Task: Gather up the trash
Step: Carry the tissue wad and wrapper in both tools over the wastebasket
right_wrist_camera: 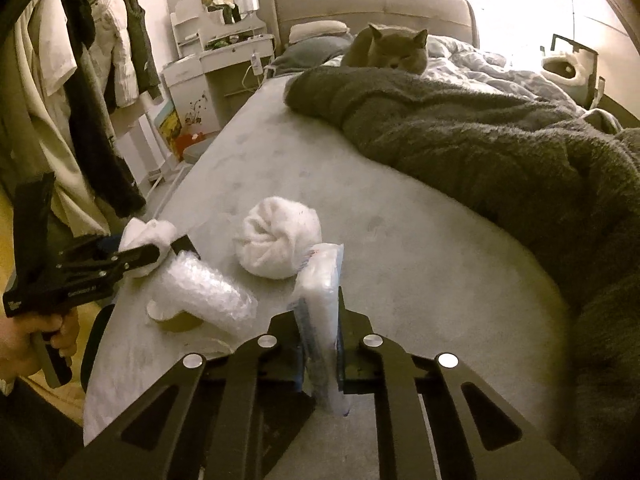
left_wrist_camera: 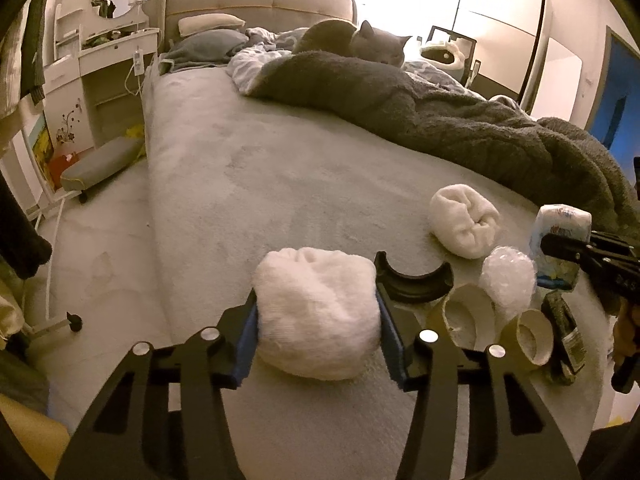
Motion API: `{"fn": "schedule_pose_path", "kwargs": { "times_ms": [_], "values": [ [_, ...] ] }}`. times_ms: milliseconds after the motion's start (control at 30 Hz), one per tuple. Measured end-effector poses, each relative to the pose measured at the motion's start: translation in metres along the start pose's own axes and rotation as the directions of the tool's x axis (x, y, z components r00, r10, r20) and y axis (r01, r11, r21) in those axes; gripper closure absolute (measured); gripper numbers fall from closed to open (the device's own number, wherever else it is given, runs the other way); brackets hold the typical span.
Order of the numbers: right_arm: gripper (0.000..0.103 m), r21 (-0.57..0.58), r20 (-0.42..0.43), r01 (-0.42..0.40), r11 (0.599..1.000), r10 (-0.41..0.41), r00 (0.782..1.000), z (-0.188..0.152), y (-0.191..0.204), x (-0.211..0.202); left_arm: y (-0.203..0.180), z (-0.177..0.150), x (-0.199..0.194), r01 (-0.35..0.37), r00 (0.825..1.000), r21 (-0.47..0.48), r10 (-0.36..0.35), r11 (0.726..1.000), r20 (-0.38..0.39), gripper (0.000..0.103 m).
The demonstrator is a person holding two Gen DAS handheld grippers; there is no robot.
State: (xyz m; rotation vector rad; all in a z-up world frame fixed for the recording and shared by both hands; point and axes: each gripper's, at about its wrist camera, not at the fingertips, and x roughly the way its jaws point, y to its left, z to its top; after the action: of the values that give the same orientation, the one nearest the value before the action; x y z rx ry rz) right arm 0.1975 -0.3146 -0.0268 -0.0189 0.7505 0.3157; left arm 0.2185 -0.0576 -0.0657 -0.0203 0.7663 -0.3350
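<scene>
In a bedroom, on a grey bed (left_wrist_camera: 248, 184) with a cat (left_wrist_camera: 376, 46) atop a dark blanket (right_wrist_camera: 460, 132), the left gripper (left_wrist_camera: 318, 316) clamps a white sock ball (left_wrist_camera: 316, 312), while the right gripper (right_wrist_camera: 320, 344) pinches a tissue pack (right_wrist_camera: 320, 300) upright, long axis pointing away.

- Big bed (left_wrist_camera: 248, 168) w/ soft gray cover.
- On it: 2 white sock balls (left_wrist_camera: 464, 220) (left_wrist_camera: 316, 312), bubble wrap (left_wrist_camera: 508, 280), 2 cardboard tubes (left_wrist_camera: 464, 312), dark blanket (left_wrist_camera: 460, 128), gray cat (left_wrist_camera: 380, 44), pillows (left_wrist_camera: 210, 24).
</scene>
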Motion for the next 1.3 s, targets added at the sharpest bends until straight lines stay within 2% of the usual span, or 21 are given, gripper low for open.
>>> {"fn": "schedule_pose_path", "kwargs": {
  "times_ms": [133,267,667,967,1300],
  "values": [
    [0.092,0.008,0.045,0.012,1.0,-0.012,0.999,0.008,0.005,-0.009,-0.001,0.001,-0.007,0.009,1.0,0.002,-0.009,1.0,0.014,0.05],
    [0.092,0.019,0.086,-0.017,1.0,0.016,0.996,0.019,0.014,-0.017,-0.001,0.002,-0.018,0.017,0.999,0.002,-0.017,1.0,0.041,0.05],
    [0.092,-0.01,0.092,-0.092,0.996,0.093,0.991,0.038,0.061,-0.006,0.025,-0.006,-0.042,-0.013,0.999,-0.029,0.014,1.0,0.046,0.049],
    [0.092,-0.049,0.081,-0.134,0.99,0.137,0.987,0.05,0.104,0.009,0.049,-0.019,-0.047,-0.039,0.999,-0.034,0.04,0.999,0.013,0.049],
    [0.092,-0.088,0.064,-0.207,0.974,0.213,0.975,0.06,0.162,0.027,0.084,-0.043,-0.05,-0.083,0.995,-0.053,0.08,0.995,-0.065,0.049]
  ]
}}
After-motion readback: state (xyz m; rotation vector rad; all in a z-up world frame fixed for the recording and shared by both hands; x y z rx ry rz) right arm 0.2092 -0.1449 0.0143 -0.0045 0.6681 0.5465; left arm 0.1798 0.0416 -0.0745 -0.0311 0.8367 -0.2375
